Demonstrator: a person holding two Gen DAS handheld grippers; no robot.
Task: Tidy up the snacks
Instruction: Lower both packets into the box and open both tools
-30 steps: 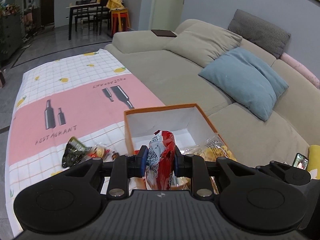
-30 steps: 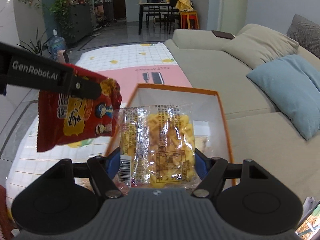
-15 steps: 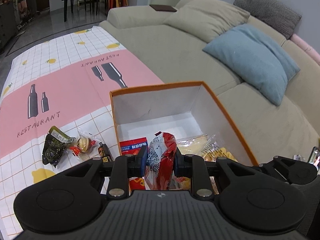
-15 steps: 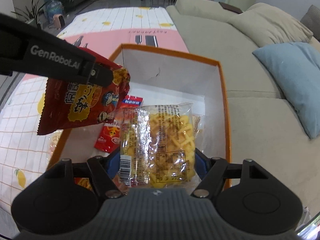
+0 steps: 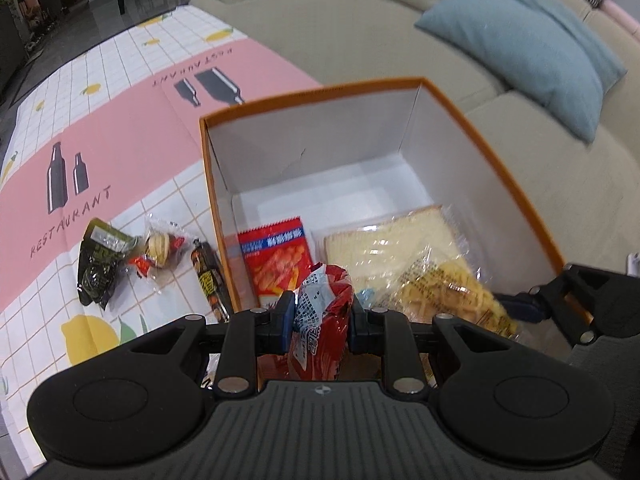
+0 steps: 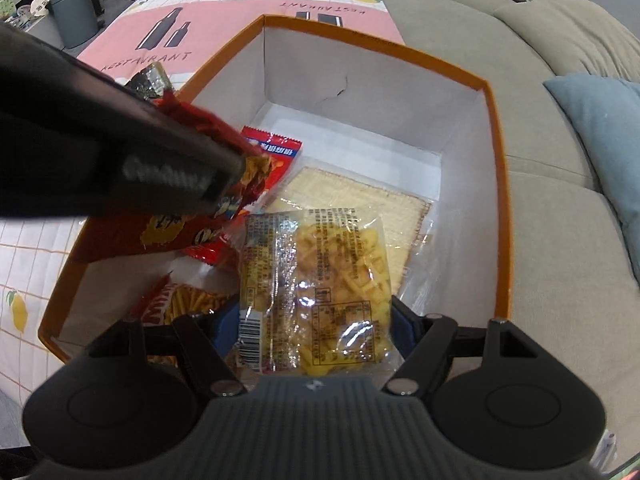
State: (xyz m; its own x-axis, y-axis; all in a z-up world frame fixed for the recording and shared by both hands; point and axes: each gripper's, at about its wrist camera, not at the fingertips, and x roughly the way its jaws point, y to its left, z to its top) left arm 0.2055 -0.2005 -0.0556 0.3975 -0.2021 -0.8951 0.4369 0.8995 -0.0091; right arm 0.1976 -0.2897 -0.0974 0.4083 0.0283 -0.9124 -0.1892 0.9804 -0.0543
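Note:
An orange box [image 5: 492,148] with white inside stands on the table; it also shows in the right wrist view [image 6: 500,168]. My left gripper [image 5: 320,320] is shut on a red snack bag [image 5: 320,320] and holds it over the box's near left part; the bag also shows in the right wrist view [image 6: 160,232]. My right gripper [image 6: 310,320] is shut on a clear bag of yellow snacks [image 6: 320,280], low inside the box. A red packet [image 5: 276,256] and a clear-wrapped pale cracker pack [image 5: 384,240] lie on the box floor.
Three small snacks lie on the tablecloth left of the box: a dark green packet [image 5: 100,268], a clear-wrapped sweet [image 5: 160,252] and a dark stick pack [image 5: 208,280]. A beige sofa [image 5: 360,24] with a blue cushion [image 5: 532,48] runs along the right.
Both grippers have moved forward and down into the box with their bags. The box now fills both views, and the red bag sits lower, at the box's left wall.

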